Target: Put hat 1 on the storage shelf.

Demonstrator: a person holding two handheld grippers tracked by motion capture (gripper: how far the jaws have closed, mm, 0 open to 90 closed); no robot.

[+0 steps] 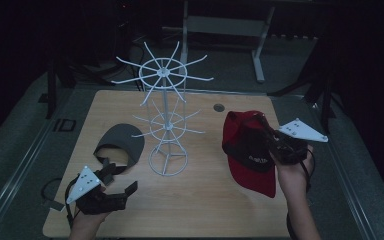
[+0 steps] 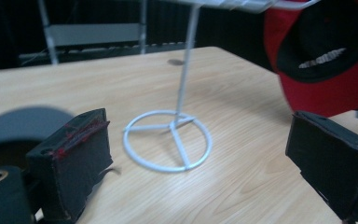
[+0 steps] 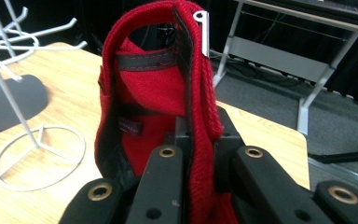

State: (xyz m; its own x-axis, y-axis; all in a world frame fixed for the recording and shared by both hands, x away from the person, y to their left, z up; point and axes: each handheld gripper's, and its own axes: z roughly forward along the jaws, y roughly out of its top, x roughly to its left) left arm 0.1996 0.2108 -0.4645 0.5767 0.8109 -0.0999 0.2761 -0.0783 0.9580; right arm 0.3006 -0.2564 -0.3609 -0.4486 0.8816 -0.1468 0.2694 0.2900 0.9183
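Right gripper (image 1: 269,131) grips the red cap (image 1: 247,150) (left gripper (image 1: 117,181) gapes).

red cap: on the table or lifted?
Lifted. The right gripper is shut on the red cap's fabric, and in the left gripper view the cap hangs above the table, beside the white wire rack.

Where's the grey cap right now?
In the high view the grey cap lies on the table's left half, just left of the white wire rack's base, ahead of the open left gripper.
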